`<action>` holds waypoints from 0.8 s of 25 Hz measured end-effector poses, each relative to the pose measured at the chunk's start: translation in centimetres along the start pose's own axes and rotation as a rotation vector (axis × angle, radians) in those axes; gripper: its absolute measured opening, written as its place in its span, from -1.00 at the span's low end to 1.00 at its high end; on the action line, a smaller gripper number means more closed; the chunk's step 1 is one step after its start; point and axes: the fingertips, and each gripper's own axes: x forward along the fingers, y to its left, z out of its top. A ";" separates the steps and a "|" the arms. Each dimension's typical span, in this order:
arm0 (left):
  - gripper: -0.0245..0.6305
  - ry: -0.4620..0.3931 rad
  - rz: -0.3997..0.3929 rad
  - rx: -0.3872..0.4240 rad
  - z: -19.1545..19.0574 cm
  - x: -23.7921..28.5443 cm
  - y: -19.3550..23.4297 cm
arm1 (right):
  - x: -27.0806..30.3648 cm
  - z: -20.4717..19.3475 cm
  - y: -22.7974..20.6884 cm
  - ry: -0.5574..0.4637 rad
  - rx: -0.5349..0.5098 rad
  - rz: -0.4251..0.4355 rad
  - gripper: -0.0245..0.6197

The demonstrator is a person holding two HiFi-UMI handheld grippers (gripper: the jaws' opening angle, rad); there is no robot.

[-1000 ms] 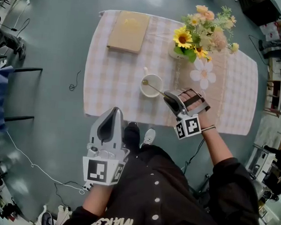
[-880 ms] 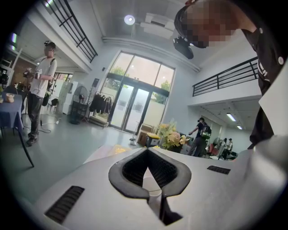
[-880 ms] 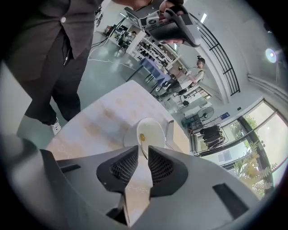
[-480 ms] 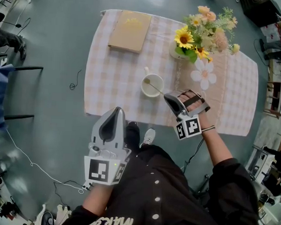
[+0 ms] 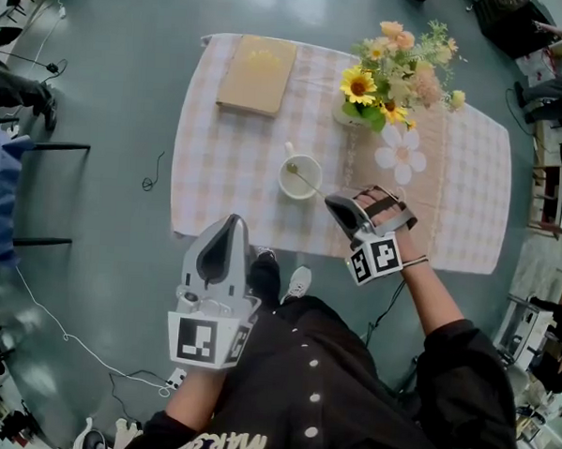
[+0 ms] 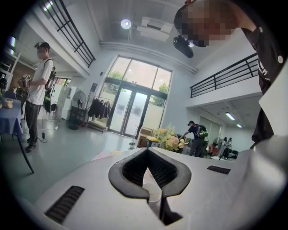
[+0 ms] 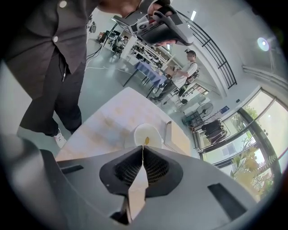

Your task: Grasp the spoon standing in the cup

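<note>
A white cup (image 5: 300,176) stands on the checked tablecloth (image 5: 218,169) near the table's front edge. A thin metal spoon (image 5: 307,181) leans out of it toward the right. My right gripper (image 5: 331,202) reaches in from the right, and its jaws are closing with the tips pinched on the end of the spoon's handle. In the right gripper view the cup (image 7: 145,132) lies just beyond the right gripper (image 7: 143,147), with the spoon (image 7: 146,140) bowl inside it. My left gripper (image 5: 232,221) hangs shut and empty in front of the table. The left gripper (image 6: 147,150) shows its tips together.
A tan book (image 5: 258,74) lies at the table's far left. A vase of flowers (image 5: 392,74) stands behind the cup to the right, with a white flower shape (image 5: 402,152) beside it. A chair (image 5: 20,186) and cables are on the floor to the left.
The right gripper's jaws have come together on the spoon's handle beside the cup. The left gripper has stayed in place.
</note>
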 end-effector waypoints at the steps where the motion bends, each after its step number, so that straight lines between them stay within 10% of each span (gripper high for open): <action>1: -0.88 -0.005 0.000 0.004 0.2 0.0 -0.1 | -0.2 0.1 -0.1 -0.004 0.014 0.001 -0.90; 20: -0.88 -0.099 0.007 0.066 4.4 -1.6 -2.3 | -9.0 4.2 -5.7 -0.177 0.488 -0.170 -0.90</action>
